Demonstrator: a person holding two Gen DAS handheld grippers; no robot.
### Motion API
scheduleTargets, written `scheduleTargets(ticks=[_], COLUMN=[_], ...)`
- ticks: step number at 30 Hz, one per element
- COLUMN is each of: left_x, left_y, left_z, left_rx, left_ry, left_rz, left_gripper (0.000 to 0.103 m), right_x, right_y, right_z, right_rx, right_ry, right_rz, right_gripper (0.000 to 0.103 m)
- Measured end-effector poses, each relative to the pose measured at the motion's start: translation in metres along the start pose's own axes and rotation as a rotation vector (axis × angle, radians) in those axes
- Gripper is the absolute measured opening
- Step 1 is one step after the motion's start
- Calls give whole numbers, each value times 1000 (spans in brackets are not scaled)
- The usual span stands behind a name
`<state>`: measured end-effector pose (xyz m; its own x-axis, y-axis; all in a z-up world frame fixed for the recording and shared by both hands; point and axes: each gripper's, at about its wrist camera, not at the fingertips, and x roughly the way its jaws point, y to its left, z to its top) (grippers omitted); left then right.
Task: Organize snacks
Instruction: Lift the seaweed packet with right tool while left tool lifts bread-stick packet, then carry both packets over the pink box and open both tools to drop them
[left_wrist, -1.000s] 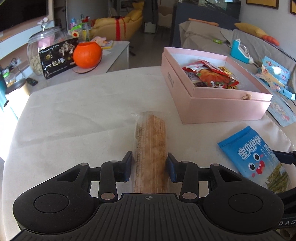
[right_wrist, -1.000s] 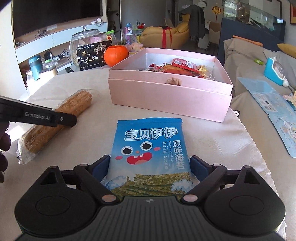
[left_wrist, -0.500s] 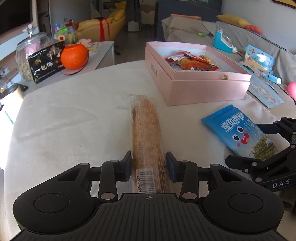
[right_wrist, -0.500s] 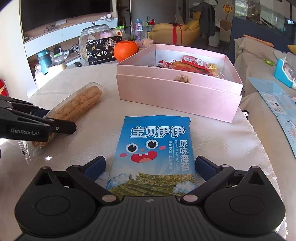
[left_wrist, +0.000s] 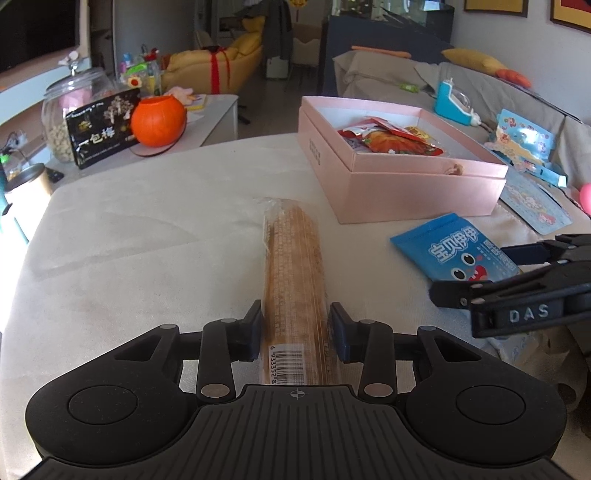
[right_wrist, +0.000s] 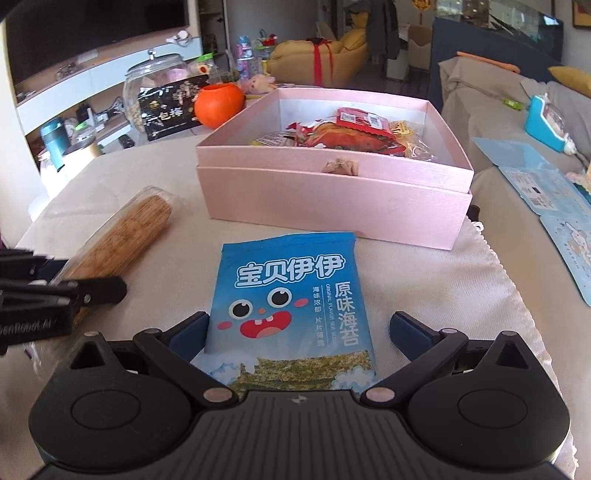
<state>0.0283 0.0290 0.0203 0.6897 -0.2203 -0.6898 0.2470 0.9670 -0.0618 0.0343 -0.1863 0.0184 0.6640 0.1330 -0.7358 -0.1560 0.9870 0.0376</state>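
Between the left gripper (left_wrist: 295, 330) pads sits the long clear-wrapped biscuit stick pack (left_wrist: 293, 280), pinched snug and running straight ahead with its far end beside the pink cardboard box (left_wrist: 406, 195), while the right gripper (right_wrist: 299, 332) has just opened wide around the flat blue seaweed pouch (right_wrist: 291, 299), gripping nothing.

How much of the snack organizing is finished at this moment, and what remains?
Done: several red and yellow packets already lie in the pink box. In hand: the left gripper is closed on the long biscuit pack. The right gripper, whose jaws have just been opening, straddles the blue seaweed bag without pressing it. Left: both of these snacks are on the table, outside the box.
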Motion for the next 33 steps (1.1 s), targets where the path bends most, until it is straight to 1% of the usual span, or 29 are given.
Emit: scheduleTargets(ticks=[2,3,4,5,7,9,12,14,15,16,18,19,20,23,29,31,33], left_x=[-1,-2,-3,-4,-6,-6,-4,-3,-3,-3,-8,-13,-19,-36,-60,-59,-51], left_y=[1,1,2,3,6,8,7,4,5,6,11,12,10,-4,-33,-41,-44], left_z=[-4,-6,-8,-10,-11,-10,-6,-1,3,5,9,9,10,16,32,34,31], left_rx=[-7,-12,-13,-12,-21,-28,-23,-16,-32,-61,-127,-143,-137,-76,23,41,48], left_ry=[-21,-32,-43,-50,-53,-49,-35,-8,7,22,27,9,-13,-68,-158,-154,-122], left_rz=[-1,-4,-9,-13,-23,-33,-25,-10,-1,-2,-40,-61,-66,-52,-85,-101,-106], left_gripper=[41,41,41,41,41,41,41,41,38,37,36,36,36,36,36,36,36], right_x=[8,10,10,8,1,-9,-30,-44,-52,-58,-66,-69,-73,-81,-95,-97,-96], right_y=[7,10,11,12,12,9,6,5,4,3,0,-2,-2,-5,-12,-15,-17], right_z=[10,14,18,20,23,20,12,9,6,5,4,3,3,2,-1,-3,-6], right_rx=[-19,-28,-34,-42,-47,-40,-75,-111,-126,-136,-144,-145,-146,-160,-171,-168,-164], right_ry=[37,51,64,76,100,107,89,63,50,42,33,28,24,-1,-58,-63,-57], right_rz=[-30,-33,-22,-8,1,2,-8,-18,-22,-26,-26,-25,-26,-29,-45,-42,-39], right_gripper=[102,99,90,84,83,82,81,81,81,81,81,81,81,81,81,81,81])
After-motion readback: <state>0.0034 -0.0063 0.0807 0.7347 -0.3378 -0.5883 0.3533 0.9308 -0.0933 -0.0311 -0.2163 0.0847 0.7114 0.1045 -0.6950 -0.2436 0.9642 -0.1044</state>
